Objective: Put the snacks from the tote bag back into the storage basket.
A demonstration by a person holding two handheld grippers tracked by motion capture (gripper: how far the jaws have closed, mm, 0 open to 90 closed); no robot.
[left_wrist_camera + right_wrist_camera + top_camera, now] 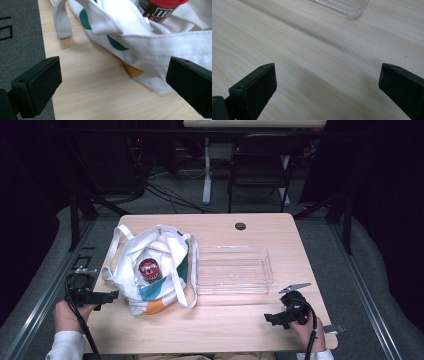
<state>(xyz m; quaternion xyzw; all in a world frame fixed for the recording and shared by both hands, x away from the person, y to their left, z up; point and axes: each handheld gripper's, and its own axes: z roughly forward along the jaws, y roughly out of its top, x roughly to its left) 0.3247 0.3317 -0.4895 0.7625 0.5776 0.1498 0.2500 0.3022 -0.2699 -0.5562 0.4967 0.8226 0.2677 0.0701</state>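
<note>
My left gripper [113, 80] gapes wide beside the white bag [150, 270] holding a red-lidded can [149, 268]. My right gripper [327, 87] spreads wide over bare table [225, 320] near the clear tray [233, 270].

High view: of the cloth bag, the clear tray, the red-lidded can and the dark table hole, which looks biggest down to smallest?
1. Bag and tray: look alike in size, so unranked
2. Can, sitting inside the bag
3. Hole
</note>
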